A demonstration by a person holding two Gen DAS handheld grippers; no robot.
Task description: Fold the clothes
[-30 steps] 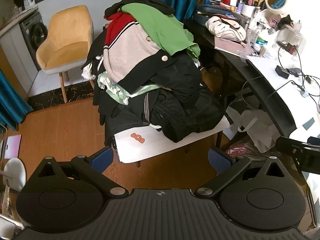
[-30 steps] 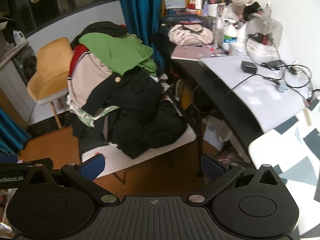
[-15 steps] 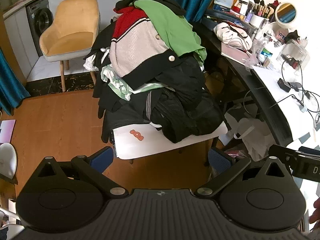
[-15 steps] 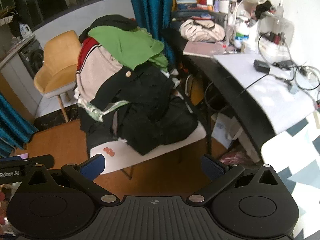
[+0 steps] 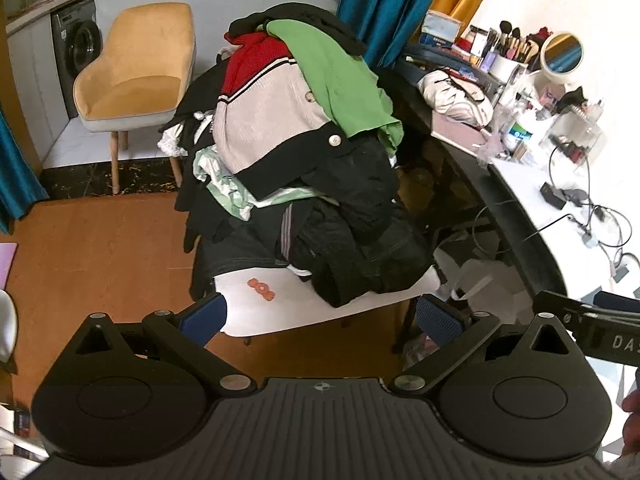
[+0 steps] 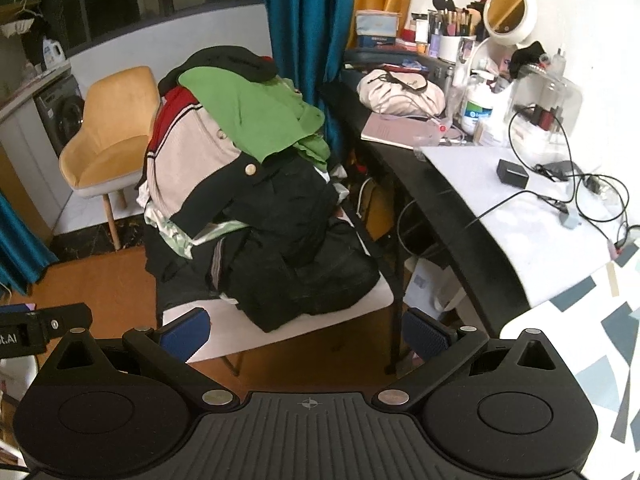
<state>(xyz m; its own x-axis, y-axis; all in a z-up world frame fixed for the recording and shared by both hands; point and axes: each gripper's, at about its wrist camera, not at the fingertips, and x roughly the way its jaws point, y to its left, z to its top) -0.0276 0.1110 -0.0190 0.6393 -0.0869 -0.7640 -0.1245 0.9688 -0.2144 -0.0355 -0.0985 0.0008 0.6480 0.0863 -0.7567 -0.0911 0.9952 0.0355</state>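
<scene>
Strong brightness is seen at two o'clock, where the white wall [image 5: 608,8] and desk top [image 6: 532,216] are nearly washed out. Dimness is found at ten o'clock. Straight lines are bent by fisheye distortion at the edges. Focus is kept sharp centrally; corners are blacked out.

A yellow chair [image 5: 136,76] stands by a washing machine [image 5: 78,50]. Teal curtains [image 6: 304,20] hang behind. The table [image 6: 500,208] carries a round mirror [image 6: 510,16], brushes [image 6: 452,10], cables [image 6: 576,184].
</scene>
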